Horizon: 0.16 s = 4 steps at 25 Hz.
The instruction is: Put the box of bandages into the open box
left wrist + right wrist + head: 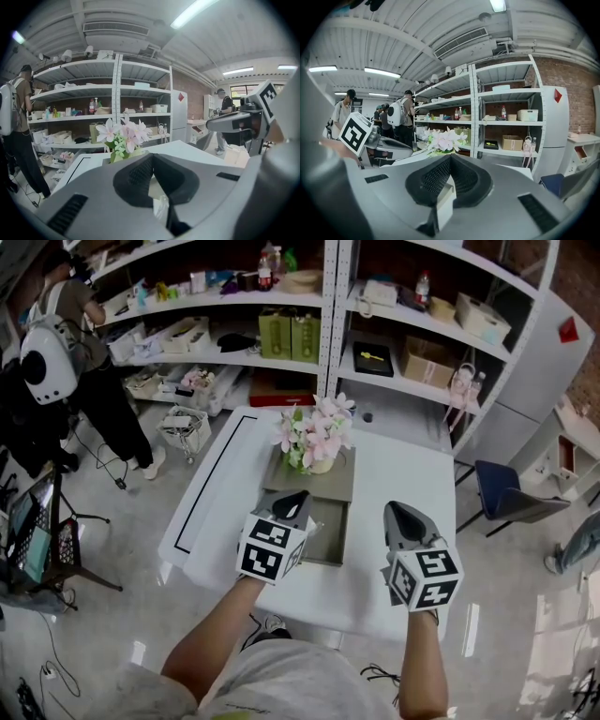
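Closest to us in the head view are the person's two bare forearms, cut off at the bottom edge, each ending in a marker cube. The right gripper [450,157] has its jaws pinched on the box of bandages [444,204], a small pale carton wedged low between the dark pads (only one corner and two faces show). From above we cannot see the carton at all, since the gripper body covers it. That gripper hangs over bare white table [403,474], just beside the open box [330,540]. The left gripper [152,157] has its tips pressed together. A pale, crinkled scrap shows in the slit behind them, and we cannot tell what it is or whether it is gripped. From above, this gripper sits over the near left part of the open box and hides that corner. Beyond the open box stands a pot of pink flowers [314,435] on a grey panel. A person with a white backpack [47,362] stands by the shelves [281,306], partly cropped at the left edge.
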### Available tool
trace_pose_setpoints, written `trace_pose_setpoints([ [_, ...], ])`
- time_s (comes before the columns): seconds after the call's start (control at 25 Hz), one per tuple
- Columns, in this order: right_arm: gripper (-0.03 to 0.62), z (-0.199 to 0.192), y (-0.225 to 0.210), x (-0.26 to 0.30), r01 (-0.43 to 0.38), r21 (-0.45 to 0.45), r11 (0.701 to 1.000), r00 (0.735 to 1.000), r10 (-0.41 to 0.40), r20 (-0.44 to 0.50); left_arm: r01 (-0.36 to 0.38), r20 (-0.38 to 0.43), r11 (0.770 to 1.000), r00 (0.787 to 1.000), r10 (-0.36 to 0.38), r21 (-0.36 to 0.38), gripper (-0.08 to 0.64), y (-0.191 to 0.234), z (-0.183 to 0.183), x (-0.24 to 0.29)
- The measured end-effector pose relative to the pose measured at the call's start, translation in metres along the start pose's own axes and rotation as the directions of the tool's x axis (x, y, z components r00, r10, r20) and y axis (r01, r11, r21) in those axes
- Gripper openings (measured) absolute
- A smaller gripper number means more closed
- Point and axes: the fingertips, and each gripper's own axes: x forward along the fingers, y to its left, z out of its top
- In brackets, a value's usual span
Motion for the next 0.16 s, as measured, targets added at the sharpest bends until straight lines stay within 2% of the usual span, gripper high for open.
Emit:
trace_pose_setpoints([
  [0.16, 0.003, 0.0, -0.001, -0.0013, 0.004, 0.003, 1.0, 1.0, -0.004, 0.0, 0.001, 0.0, 1.0, 1.0, -0.001, 0.003, 0.003, -0.0006, 0.0019, -0.0004],
])
